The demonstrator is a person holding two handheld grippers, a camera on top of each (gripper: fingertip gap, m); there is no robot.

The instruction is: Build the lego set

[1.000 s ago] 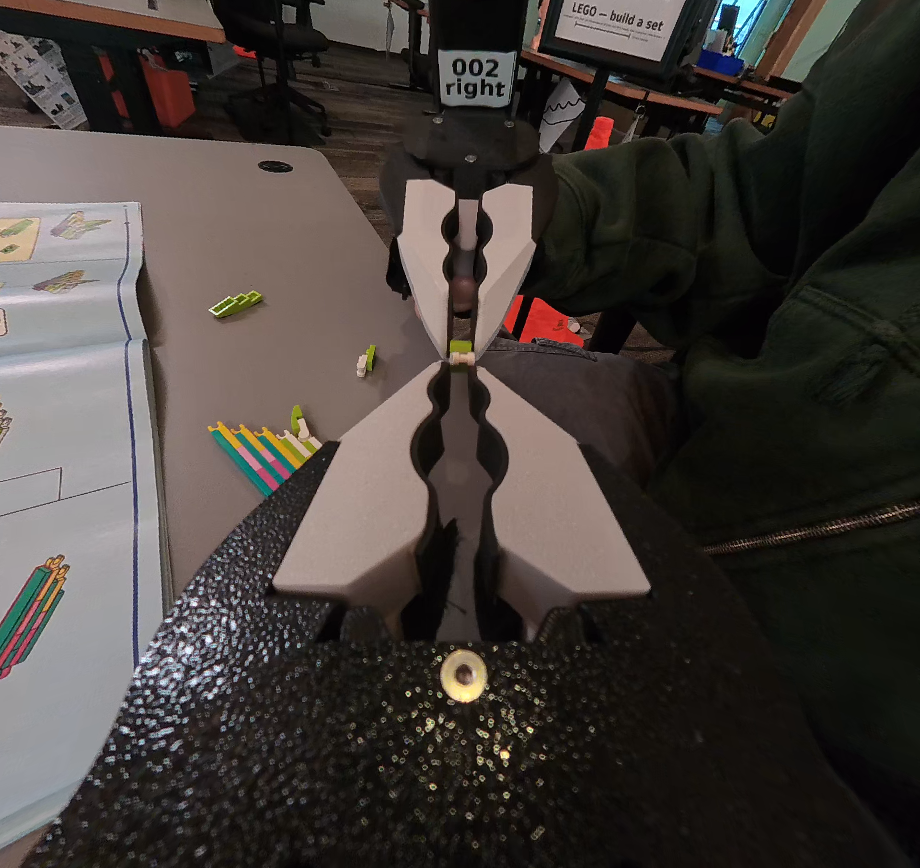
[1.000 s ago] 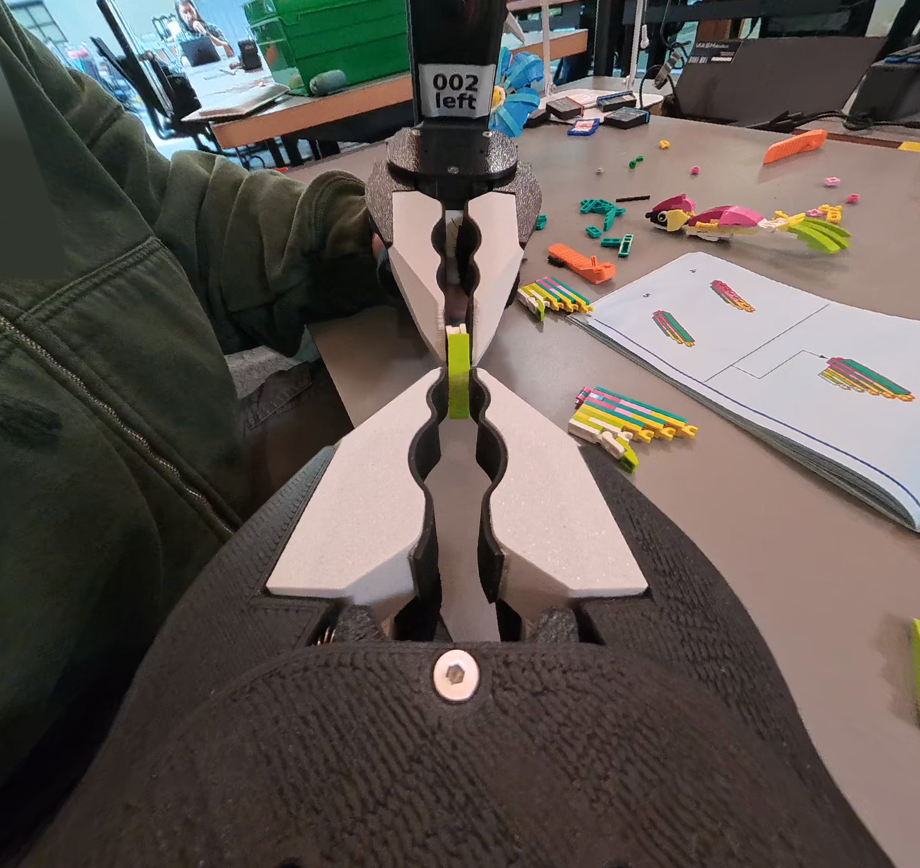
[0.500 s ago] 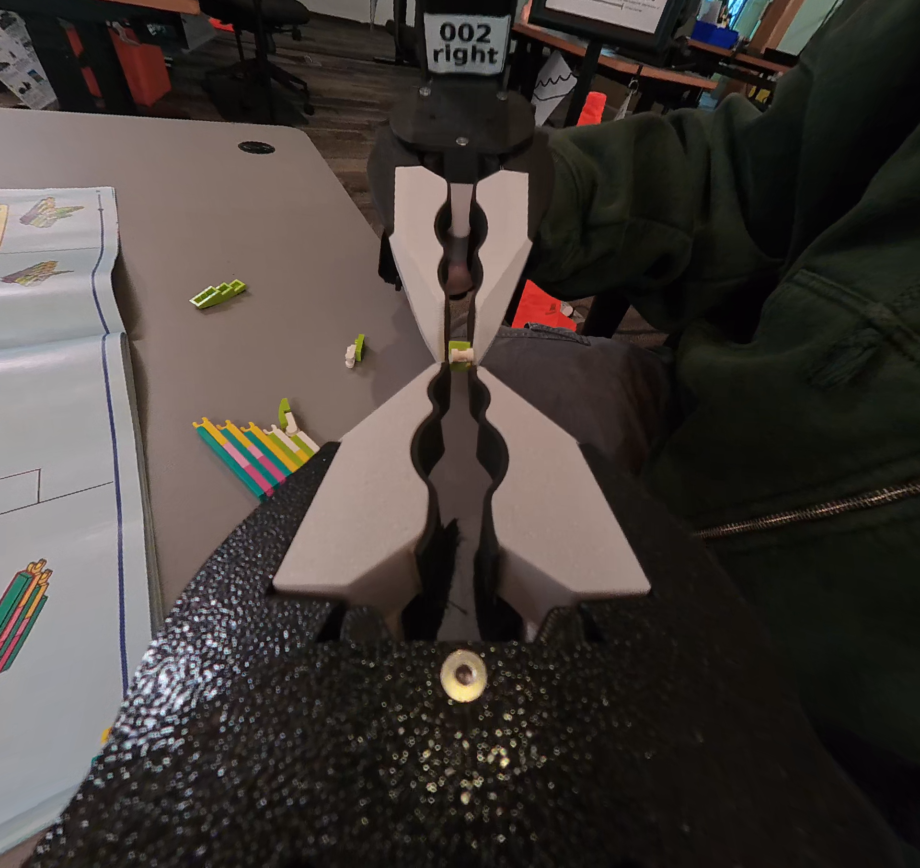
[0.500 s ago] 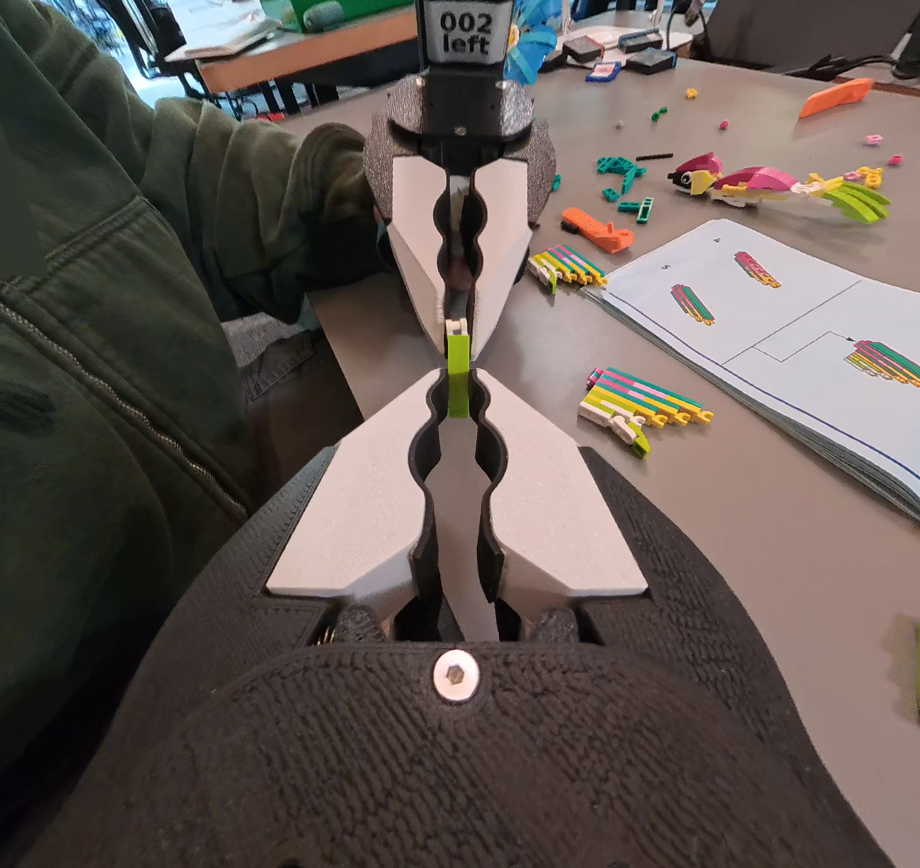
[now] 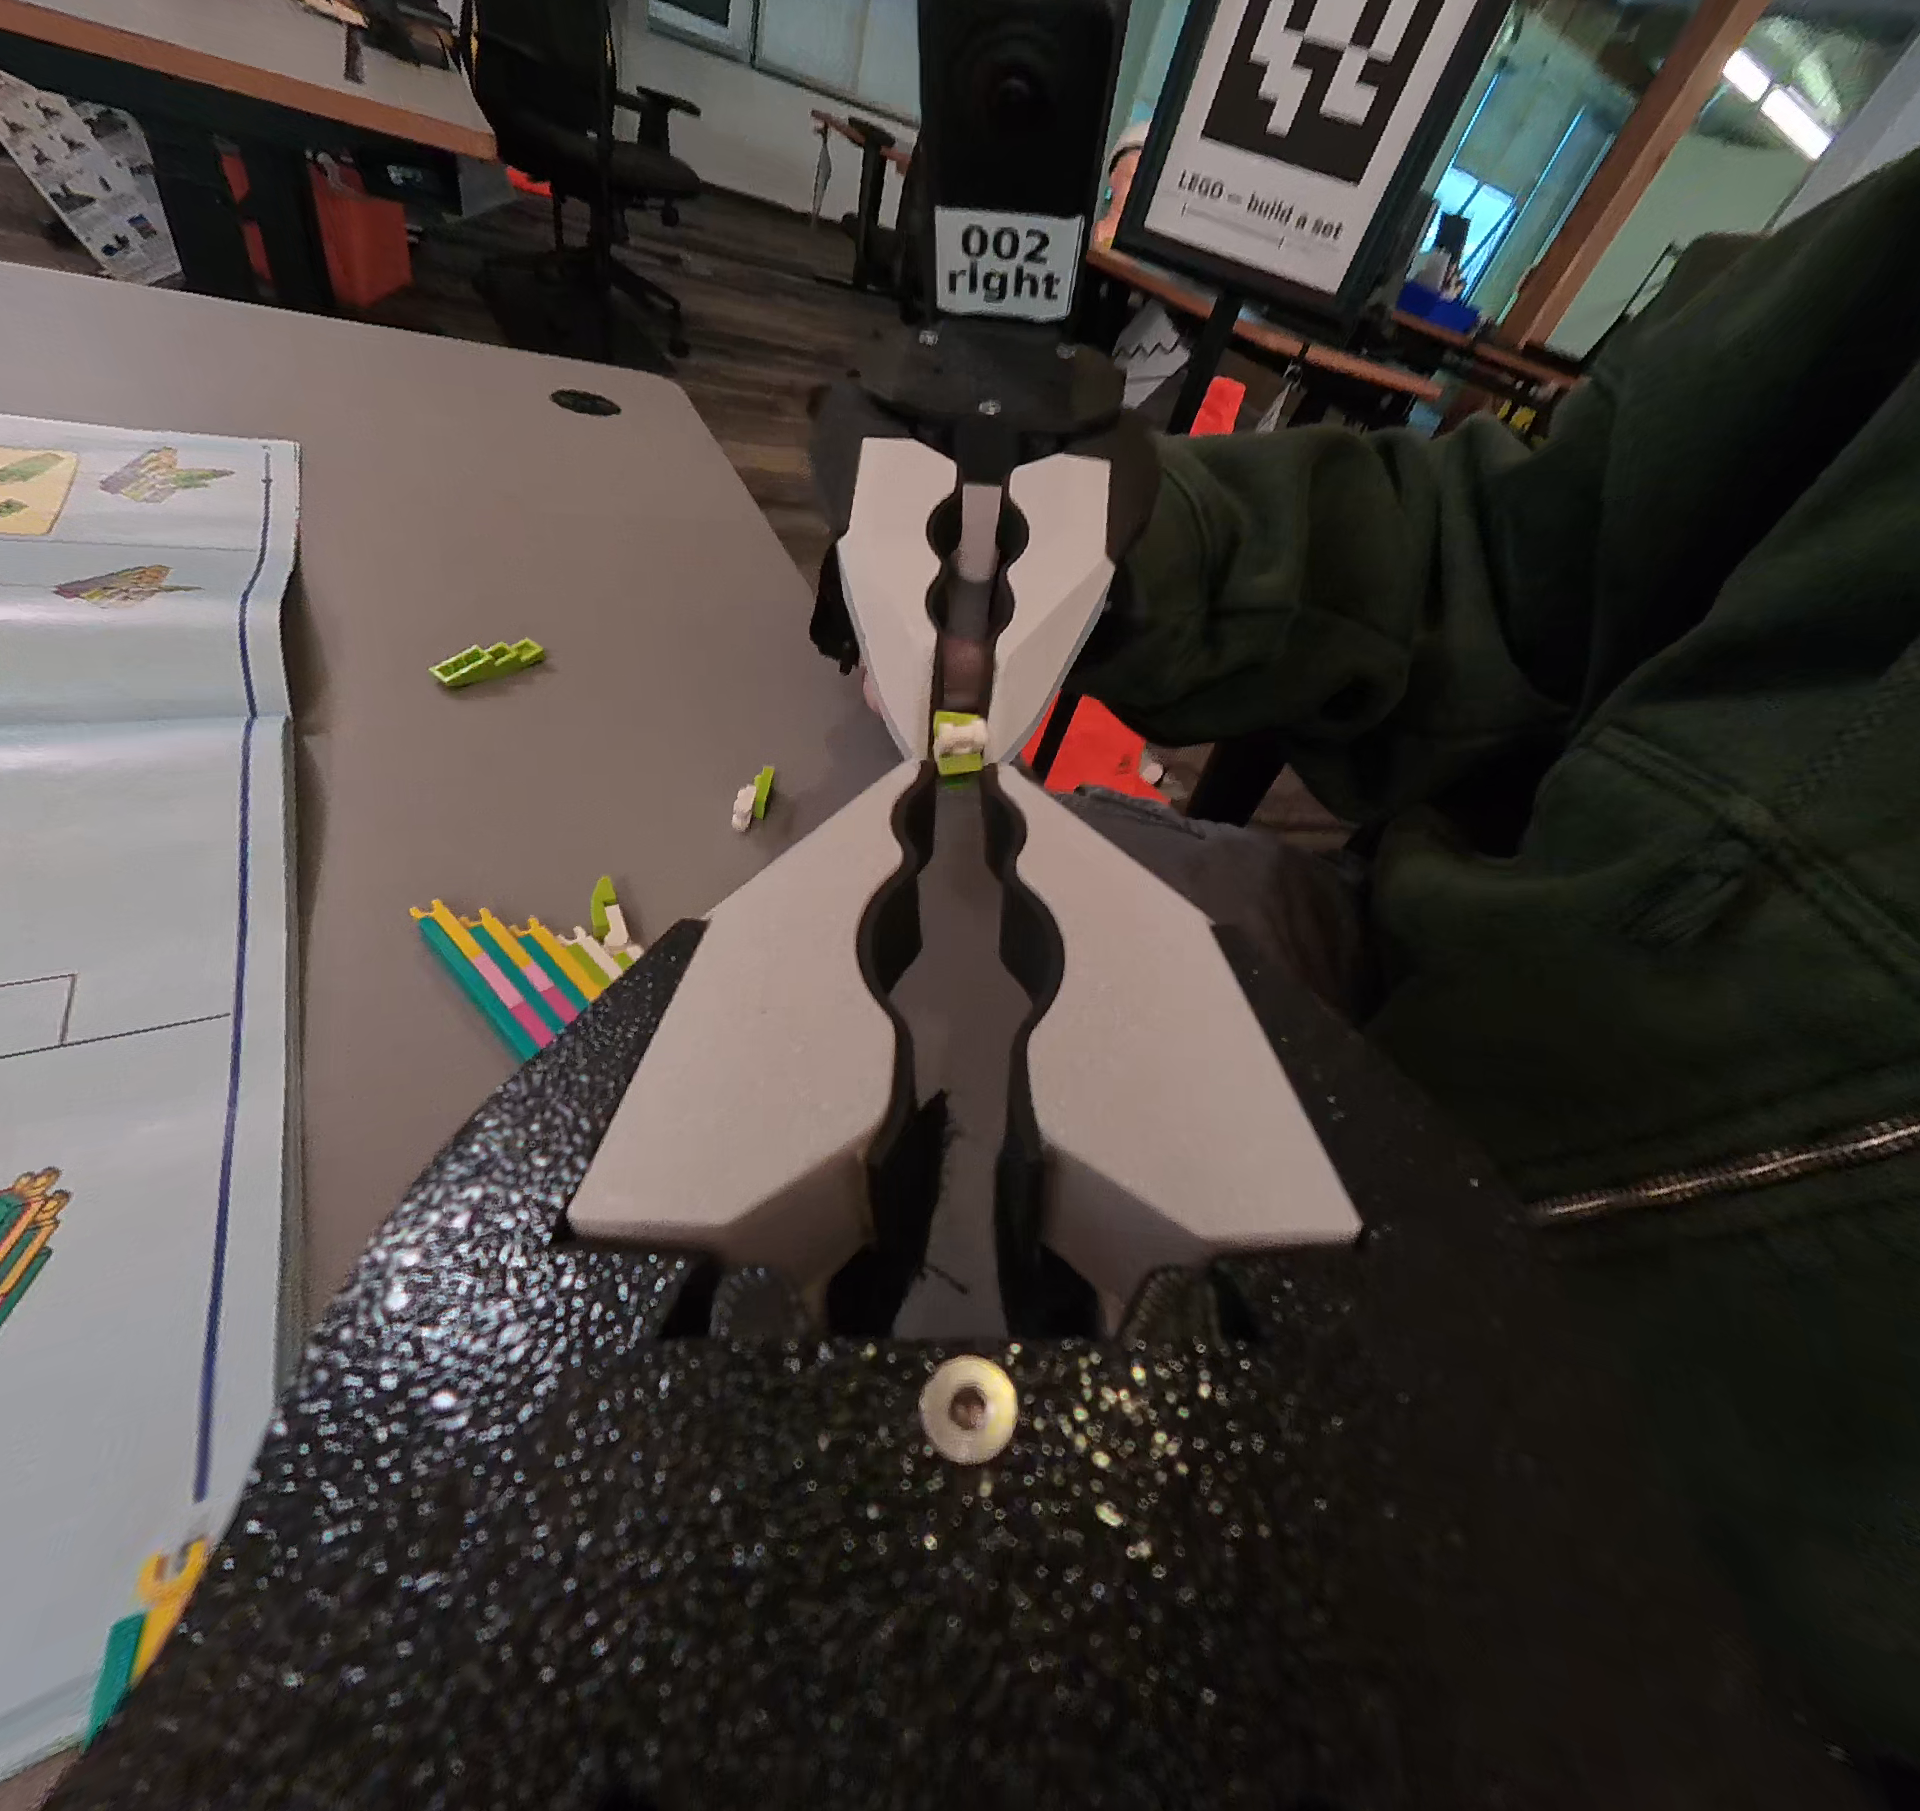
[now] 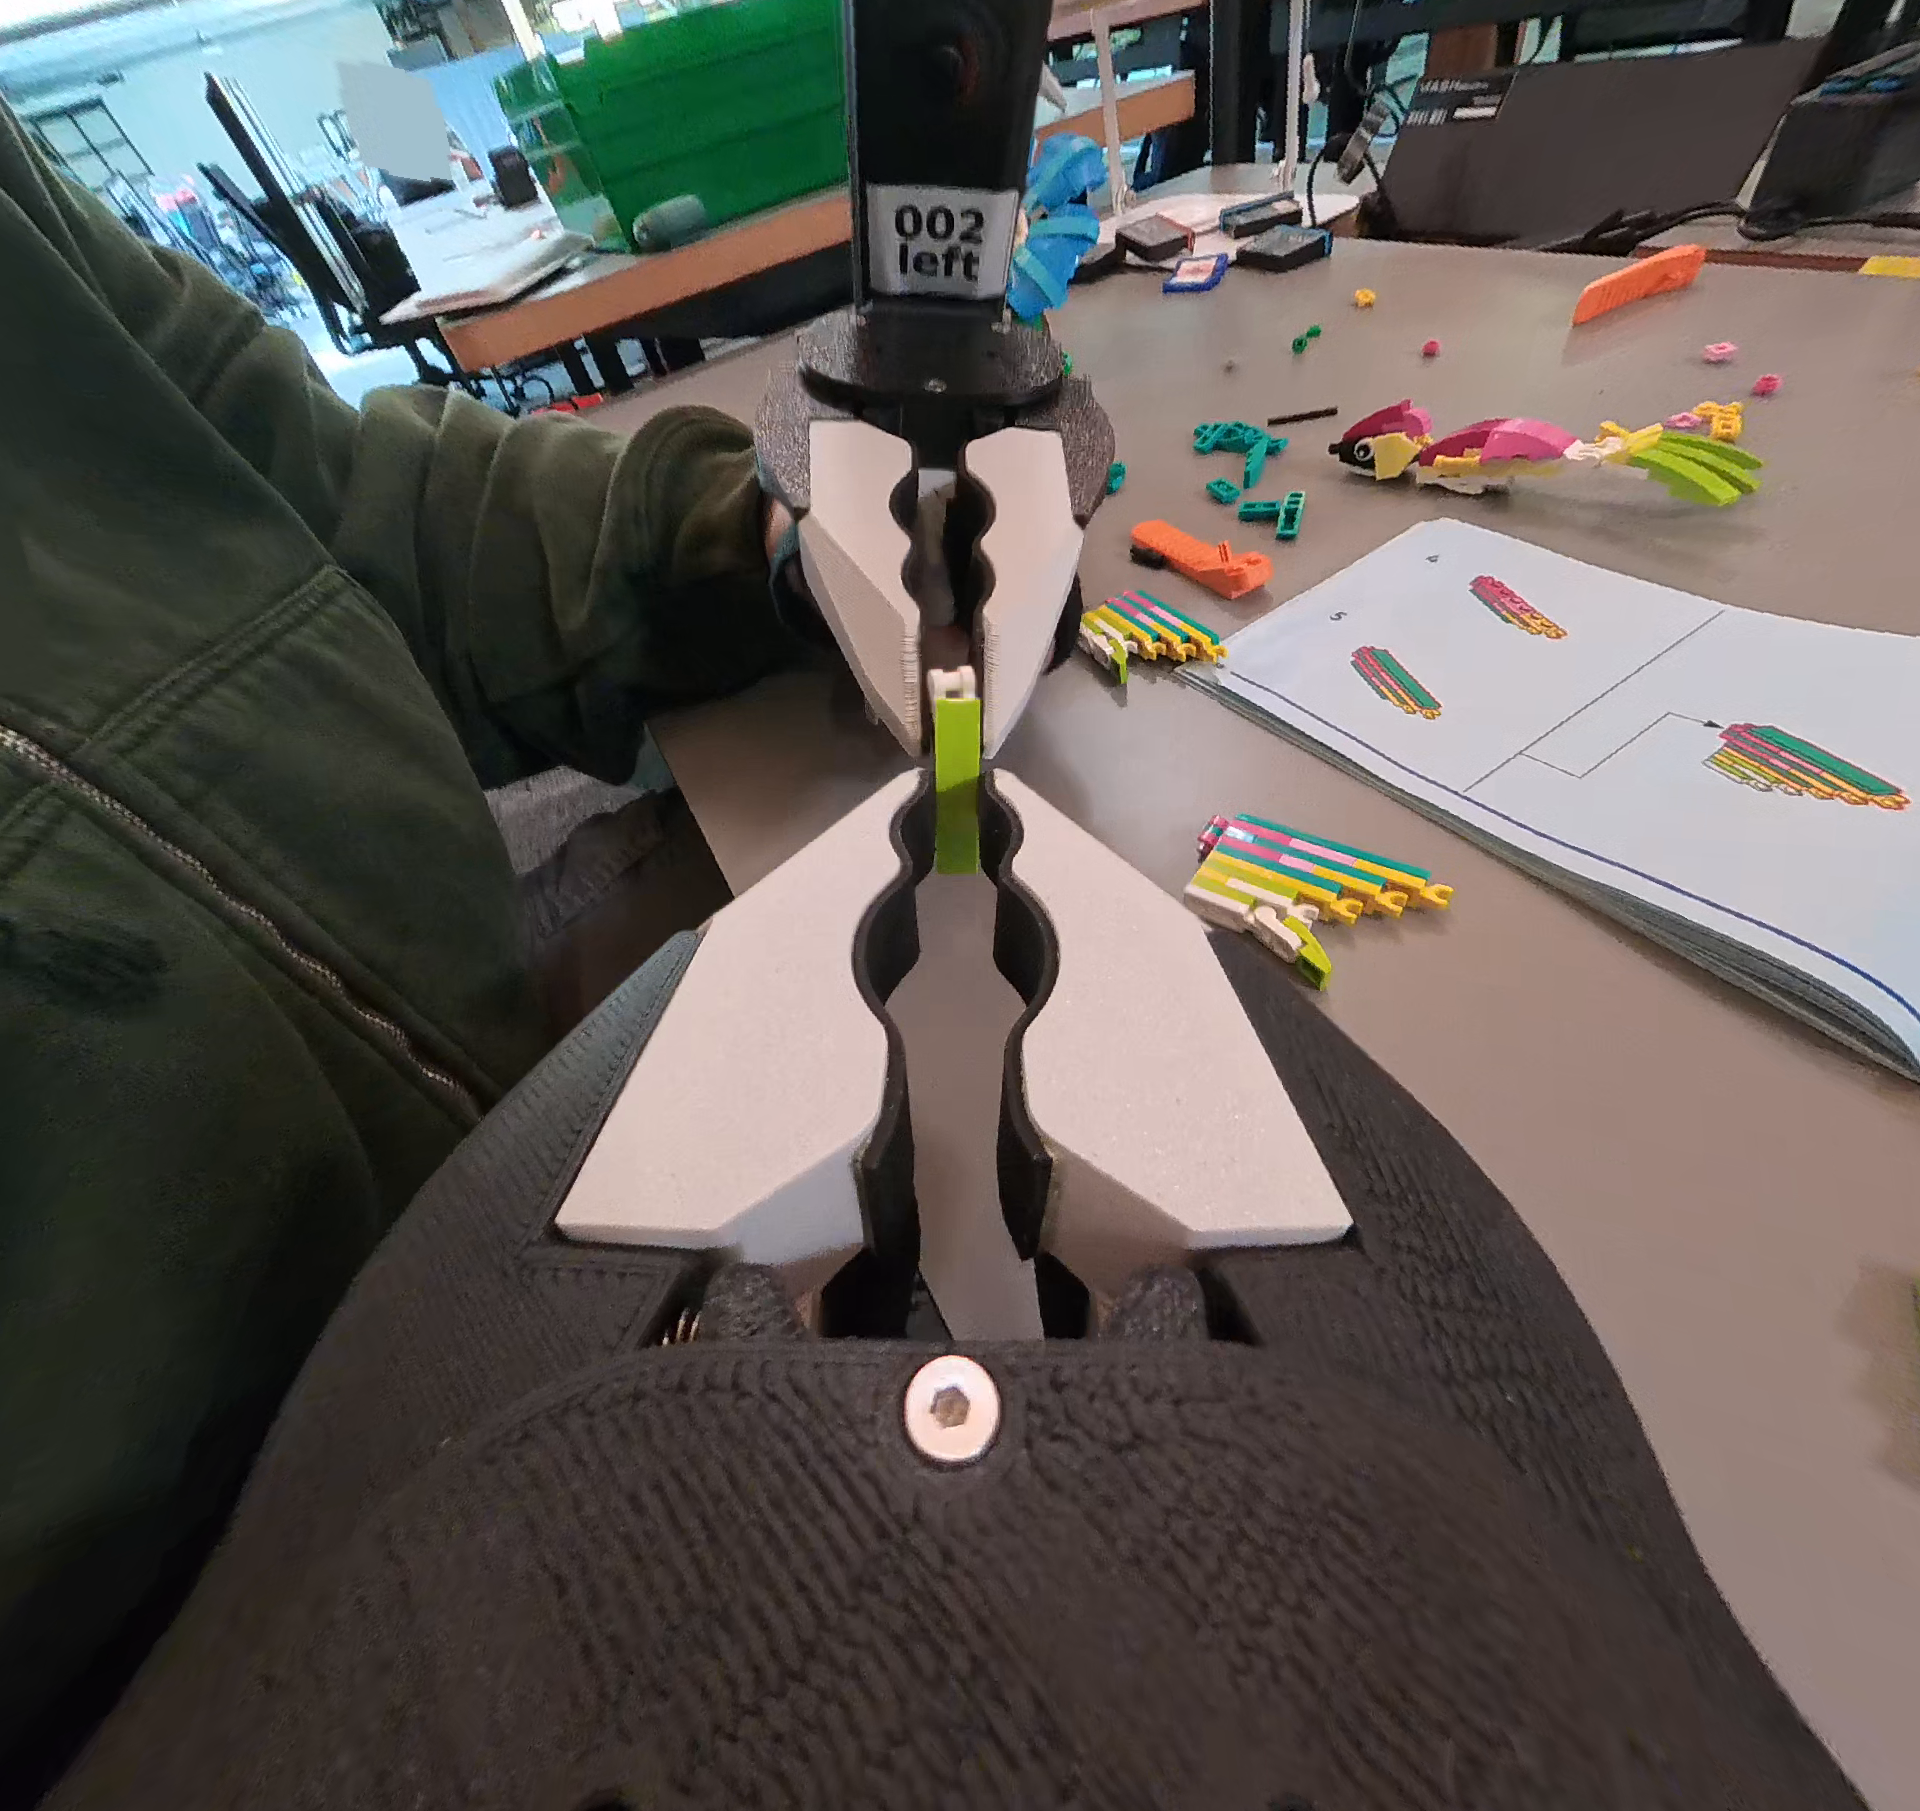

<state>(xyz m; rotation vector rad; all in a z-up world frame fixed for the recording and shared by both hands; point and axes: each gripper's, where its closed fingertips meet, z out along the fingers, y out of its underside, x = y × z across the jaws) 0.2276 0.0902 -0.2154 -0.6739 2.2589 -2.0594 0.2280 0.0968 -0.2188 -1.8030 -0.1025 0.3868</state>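
My two grippers meet tip to tip above the near table edge. My right gripper [image 6: 956,790] is shut on a narrow lime green piece [image 6: 956,795] that stands on edge between its fingers. My left gripper [image 5: 956,779] is shut on a small white clip piece [image 6: 953,686] at the far end of the lime piece. In the left wrist view the lime and white pieces [image 5: 956,743] show as one small cluster between both pairs of tips. How far they are pressed together is hidden by the fingers.
Striped wing assemblies [image 6: 1309,873] [image 6: 1148,623] lie beside the open instruction booklet [image 6: 1610,753]. A built bird [image 6: 1507,452], an orange separator [image 6: 1200,556] and teal pieces [image 6: 1247,473] lie beyond. A lime stepped piece [image 5: 486,662] and a small lime-and-white piece [image 5: 753,795] lie on the grey table [image 5: 540,535]. Green sleeves close in on the side. The tips of both grippers are at nearly the same place.
Both grippers stay shut and tip to tip on the same pieces. The pair has tilted and shifted slightly over the table; the white clip sits at the end of the lime piece as before.
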